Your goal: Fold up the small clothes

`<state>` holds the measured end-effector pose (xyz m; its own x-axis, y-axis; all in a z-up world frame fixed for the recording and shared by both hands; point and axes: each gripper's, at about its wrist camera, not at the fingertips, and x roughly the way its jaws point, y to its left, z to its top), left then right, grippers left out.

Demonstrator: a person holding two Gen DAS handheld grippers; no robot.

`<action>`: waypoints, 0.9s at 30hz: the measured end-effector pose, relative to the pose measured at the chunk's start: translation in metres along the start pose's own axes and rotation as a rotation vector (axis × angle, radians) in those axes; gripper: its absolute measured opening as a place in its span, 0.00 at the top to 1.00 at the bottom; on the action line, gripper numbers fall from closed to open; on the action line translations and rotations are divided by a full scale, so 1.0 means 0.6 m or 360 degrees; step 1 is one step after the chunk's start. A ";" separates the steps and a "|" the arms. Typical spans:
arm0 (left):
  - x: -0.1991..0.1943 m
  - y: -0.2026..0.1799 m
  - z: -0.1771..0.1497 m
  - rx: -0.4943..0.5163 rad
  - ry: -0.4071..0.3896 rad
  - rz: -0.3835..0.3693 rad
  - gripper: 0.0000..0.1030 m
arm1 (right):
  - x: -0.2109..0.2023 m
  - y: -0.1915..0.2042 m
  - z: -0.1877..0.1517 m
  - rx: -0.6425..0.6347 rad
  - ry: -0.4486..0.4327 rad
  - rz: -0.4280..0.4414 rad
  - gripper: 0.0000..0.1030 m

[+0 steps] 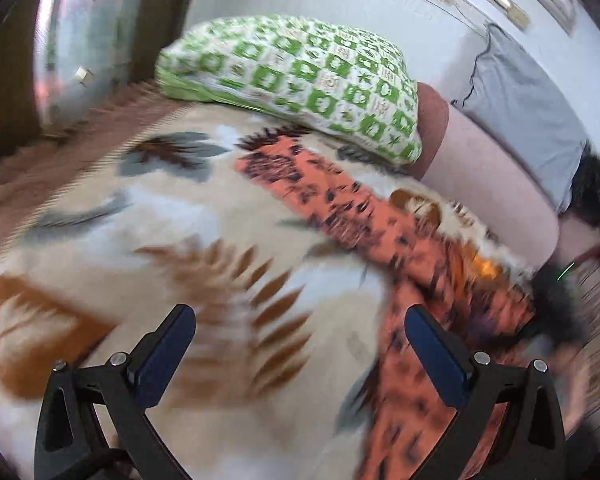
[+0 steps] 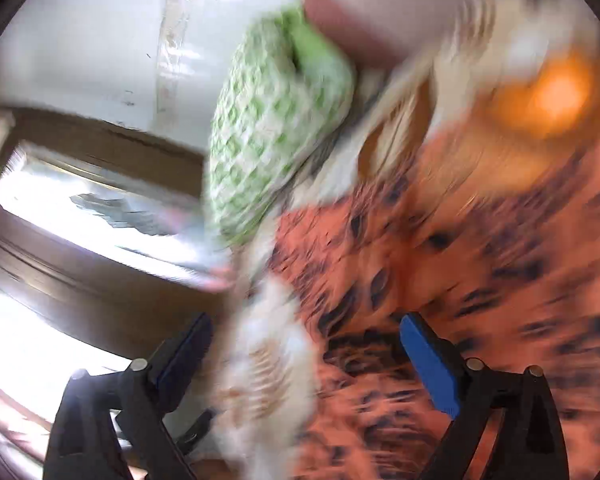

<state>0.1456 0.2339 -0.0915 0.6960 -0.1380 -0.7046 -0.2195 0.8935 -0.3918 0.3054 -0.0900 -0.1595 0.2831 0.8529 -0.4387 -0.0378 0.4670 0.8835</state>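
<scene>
With both the left gripper (image 1: pixel 300 350) and the right gripper (image 2: pixel 306 354) gaping wide and gripping nothing, the orange spotted garment (image 1: pixel 340 216) is lying as a long strip running from centre to lower right across the blanket (image 1: pixel 148 224), seemingly needing further folds.

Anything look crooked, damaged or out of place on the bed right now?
Nothing damaged. The orange leopard-print garment lies diagonally across the leaf-patterned blanket, rumpled at its near end rather than flat. Both views are motion-blurred, so finer creases cannot be judged.

A fuzzy plush blanket (image 1: pixel 148 240) underlies thin, matt orange printed cloth (image 1: pixel 340 208); the pillow (image 1: pixel 300 76) is smooth woven cotton.
</scene>
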 end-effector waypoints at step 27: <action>-0.111 -0.097 0.219 0.0077 -0.0638 -0.0002 0.96 | -0.006 0.014 -0.014 -0.0011 -0.0019 0.0204 0.08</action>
<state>0.2022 0.2473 0.0559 0.9098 0.0303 -0.4139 -0.1931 0.9137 -0.3576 0.2960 -0.0873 -0.1519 0.2867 0.9029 -0.3203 -0.0808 0.3559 0.9310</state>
